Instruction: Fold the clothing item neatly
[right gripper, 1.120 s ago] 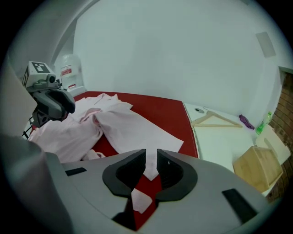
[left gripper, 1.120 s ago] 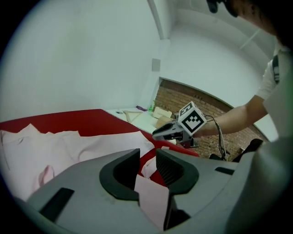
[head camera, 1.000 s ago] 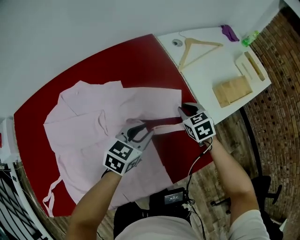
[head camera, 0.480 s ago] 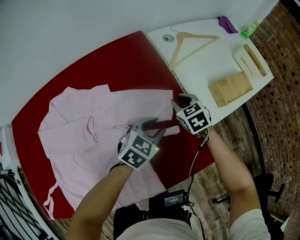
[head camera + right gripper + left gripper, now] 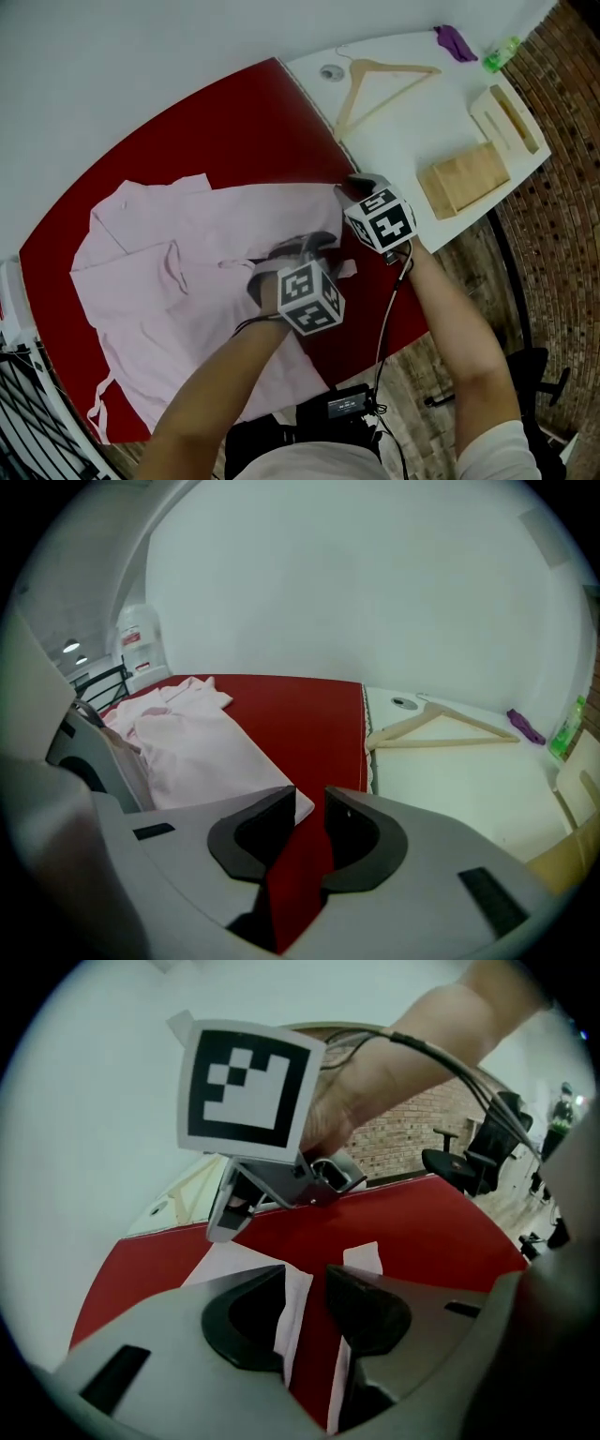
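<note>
A pale pink shirt (image 5: 187, 253) lies spread on the red table cover (image 5: 234, 122). My left gripper (image 5: 314, 244) hovers over the shirt's right hem. In the left gripper view the left gripper (image 5: 307, 1283) has a gap between its jaws, which have just been opening. Loose hem fabric (image 5: 292, 1307) lies under that gap, unpressed. My right gripper (image 5: 354, 181) is at the shirt's far right corner. In its own view the right gripper (image 5: 309, 803) has also just been opening. Only red cover shows between its jaws, with the shirt corner (image 5: 197, 747) beside the left one.
To the right of the red cover a white table (image 5: 441, 131) carries a wooden hanger (image 5: 380, 84), a brown paper bag (image 5: 464, 178), a wooden tray (image 5: 506, 117), a purple item (image 5: 457, 42) and a green bottle (image 5: 500, 53). A black device (image 5: 342, 403) sits near my body.
The left gripper has moved right and rolled, its cube now facing up. The right gripper shifted up and left. The fabric strip once stretched between them now lies slack on the cover.
</note>
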`<state>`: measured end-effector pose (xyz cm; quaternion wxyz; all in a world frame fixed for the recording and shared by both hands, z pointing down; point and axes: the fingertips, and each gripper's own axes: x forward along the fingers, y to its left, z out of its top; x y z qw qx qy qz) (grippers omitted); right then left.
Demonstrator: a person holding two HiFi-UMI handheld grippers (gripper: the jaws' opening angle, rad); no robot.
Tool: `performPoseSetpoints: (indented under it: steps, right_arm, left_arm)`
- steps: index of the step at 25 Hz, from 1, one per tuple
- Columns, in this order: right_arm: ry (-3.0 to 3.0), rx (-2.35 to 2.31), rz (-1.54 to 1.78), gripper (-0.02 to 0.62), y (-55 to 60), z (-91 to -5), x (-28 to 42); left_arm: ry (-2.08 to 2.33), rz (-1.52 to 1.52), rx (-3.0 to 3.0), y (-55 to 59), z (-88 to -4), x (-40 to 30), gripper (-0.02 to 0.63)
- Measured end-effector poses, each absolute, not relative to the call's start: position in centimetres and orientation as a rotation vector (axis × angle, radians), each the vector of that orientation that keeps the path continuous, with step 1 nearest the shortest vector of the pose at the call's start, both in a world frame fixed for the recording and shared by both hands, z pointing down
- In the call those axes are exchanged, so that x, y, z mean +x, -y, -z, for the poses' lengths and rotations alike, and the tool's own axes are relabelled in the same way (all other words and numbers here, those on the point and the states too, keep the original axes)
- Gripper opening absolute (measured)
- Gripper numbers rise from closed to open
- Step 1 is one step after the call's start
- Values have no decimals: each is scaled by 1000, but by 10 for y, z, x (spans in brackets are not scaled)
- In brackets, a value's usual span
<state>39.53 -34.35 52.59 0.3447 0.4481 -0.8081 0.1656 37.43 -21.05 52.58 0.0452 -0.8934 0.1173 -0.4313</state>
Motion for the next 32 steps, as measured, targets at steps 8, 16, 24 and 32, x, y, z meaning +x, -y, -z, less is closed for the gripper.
performPoseSetpoints:
  steps: [8,16,24,32]
  right_arm:
    - [2079,1190,-518,75,342,-544,398]
    - [2107,1209,-573,23,339,-544,395]
    - [2114,1229,-578,21,335,-533,394]
    - [2142,1281,-526,21,341,-501,385]
  left_arm:
    - [-292,1409,-2674,214,-544,382,126]
    - [-322,1428,-2761,212,-547,382,89]
    - [-447,1380,-2779,220,-535,371,35]
    - [-685,1201,-2913,237,-496,348,35]
